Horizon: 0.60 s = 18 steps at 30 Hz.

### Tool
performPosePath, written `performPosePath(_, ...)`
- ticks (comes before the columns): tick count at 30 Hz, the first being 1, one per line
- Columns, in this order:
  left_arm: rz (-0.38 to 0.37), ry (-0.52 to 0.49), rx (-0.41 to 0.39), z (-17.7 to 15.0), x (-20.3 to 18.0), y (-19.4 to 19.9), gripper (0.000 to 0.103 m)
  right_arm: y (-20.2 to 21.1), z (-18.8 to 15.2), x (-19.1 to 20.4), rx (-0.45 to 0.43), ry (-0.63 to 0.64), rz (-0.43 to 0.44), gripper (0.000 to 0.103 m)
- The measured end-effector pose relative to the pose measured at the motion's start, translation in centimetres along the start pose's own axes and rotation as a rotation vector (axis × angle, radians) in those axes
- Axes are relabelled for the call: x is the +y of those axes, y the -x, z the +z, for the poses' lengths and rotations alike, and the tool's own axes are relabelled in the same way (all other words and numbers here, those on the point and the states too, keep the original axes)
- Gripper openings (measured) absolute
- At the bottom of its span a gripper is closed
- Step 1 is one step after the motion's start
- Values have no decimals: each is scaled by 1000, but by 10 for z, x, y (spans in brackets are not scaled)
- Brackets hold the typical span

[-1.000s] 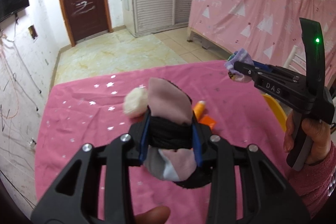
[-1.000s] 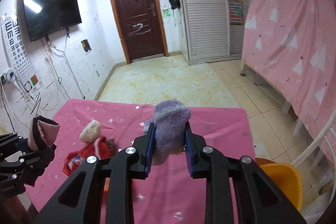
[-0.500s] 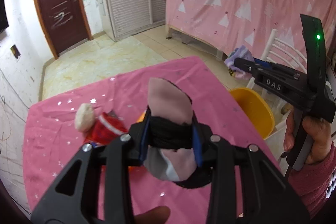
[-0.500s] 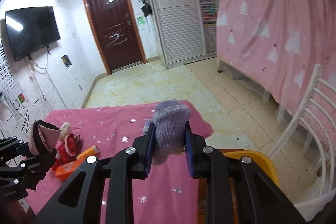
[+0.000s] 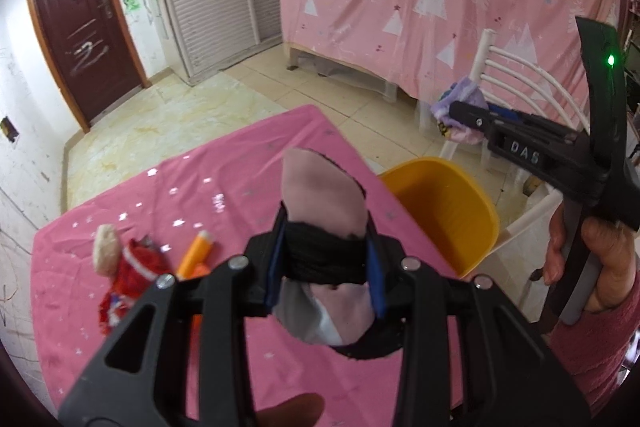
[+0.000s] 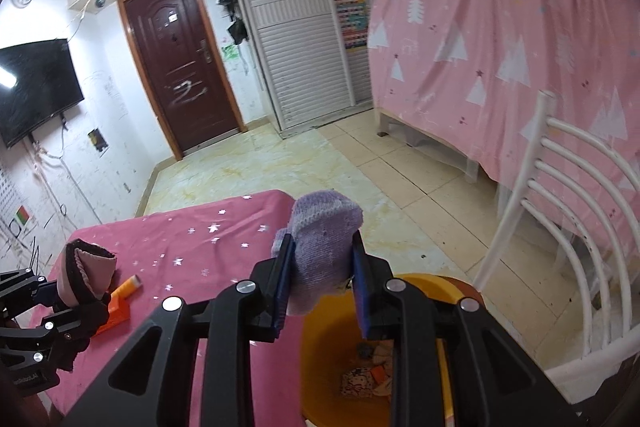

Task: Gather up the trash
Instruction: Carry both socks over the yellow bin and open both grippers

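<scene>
With the right gripper (image 6: 320, 279) clamped on a purple sock (image 6: 320, 243) above the yellow bin (image 6: 324, 359) at lower centre and the left gripper (image 5: 326, 269) clamped on a pink sock (image 5: 324, 195) over the worktop (image 5: 224, 195), I'd say an early release could drop that one short of the bin.

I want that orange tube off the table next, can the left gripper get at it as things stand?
Probably not yet. The orange tube lies open on the pink tablecloth, nothing over it, but the left gripper is shut on a pink and black sock, so it must drop that first.
</scene>
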<state>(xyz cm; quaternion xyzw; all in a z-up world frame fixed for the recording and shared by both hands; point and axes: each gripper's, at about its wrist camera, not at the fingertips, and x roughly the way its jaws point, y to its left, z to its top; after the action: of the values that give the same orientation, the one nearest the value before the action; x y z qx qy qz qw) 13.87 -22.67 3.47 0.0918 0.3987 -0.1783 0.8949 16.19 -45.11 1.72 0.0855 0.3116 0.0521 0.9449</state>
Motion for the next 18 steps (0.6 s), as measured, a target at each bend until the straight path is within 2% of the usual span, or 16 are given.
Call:
performPosePath(5, -52, 4, -5, 19, -17, -11, 33, 1, -8, -21, 9, -15, -35, 20)
performPosePath(9, -60, -9, -12, 33, -32, -21, 33, -1, -14, -36, 20, -33, -41, 20)
performPosePath(18, -69, -26, 42, 56, -59, -58, 33, -13, -25, -60, 44, -64, -33, 20)
